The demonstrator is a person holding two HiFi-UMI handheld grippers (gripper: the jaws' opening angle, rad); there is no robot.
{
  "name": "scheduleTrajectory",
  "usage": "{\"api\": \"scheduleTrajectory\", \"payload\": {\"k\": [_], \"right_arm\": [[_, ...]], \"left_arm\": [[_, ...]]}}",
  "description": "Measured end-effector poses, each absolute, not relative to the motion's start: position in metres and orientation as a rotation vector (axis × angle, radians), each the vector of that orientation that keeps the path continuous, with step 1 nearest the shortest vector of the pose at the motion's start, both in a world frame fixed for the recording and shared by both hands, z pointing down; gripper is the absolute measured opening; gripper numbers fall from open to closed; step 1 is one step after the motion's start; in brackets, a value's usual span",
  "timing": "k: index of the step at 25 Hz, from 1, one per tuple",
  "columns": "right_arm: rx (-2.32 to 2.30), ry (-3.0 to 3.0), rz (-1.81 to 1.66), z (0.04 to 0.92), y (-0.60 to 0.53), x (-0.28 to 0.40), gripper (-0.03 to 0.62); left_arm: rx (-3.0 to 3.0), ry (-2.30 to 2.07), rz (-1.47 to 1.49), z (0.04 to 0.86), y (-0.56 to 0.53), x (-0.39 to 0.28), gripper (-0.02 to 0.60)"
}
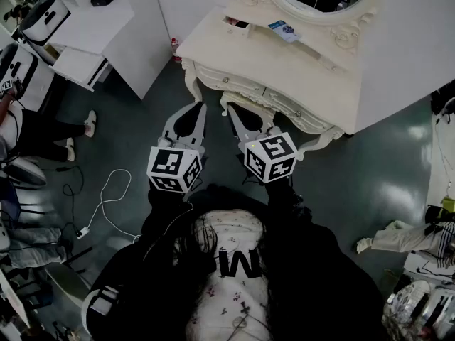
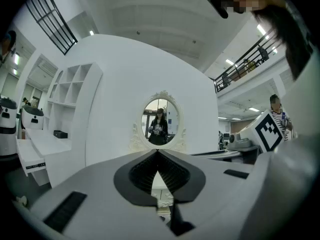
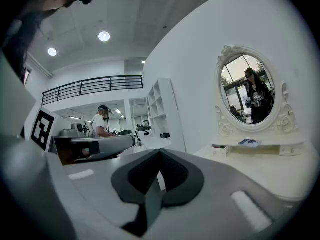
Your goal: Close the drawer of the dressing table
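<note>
Right tool (image 1: 232, 112) closed before dressing table (image 1: 284, 69)

The pale grey plastic left gripper (image 1: 193, 108) and its twin, the right gripper (image 1: 231, 112), have jaws lined inside with black ribbed pads (image 2: 142, 171). Behind each claw sits a white cube with black square markers (image 1: 174, 169). Behind the cubes come black sleeves (image 1: 293, 206). Further back are a white top with small floral print (image 1: 234, 236), a black M-shaped mark (image 1: 239, 263) and long dark hair (image 1: 190, 251).
</note>
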State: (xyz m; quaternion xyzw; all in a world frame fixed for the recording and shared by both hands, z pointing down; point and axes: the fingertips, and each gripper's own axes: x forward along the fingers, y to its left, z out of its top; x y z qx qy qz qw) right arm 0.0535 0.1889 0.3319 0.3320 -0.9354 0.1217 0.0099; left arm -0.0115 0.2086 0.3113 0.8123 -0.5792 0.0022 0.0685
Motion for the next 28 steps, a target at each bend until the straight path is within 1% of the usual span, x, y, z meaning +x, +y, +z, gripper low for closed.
{"api": "scheduleTrajectory", "payload": {"k": [11,28], "right_arm": [[1.117,-2.914,0.497,0.34,0.165,0.047,0.008],[1.183,-2.841,0.58,0.369,0.14,0.011,0.008]], "left_arm": [[2.453,-1.709,0.037,0.32,0.186,-0.027,0.0],[2.447,-1.594,0.084,0.351,0.146,-0.066,0.0]]}}
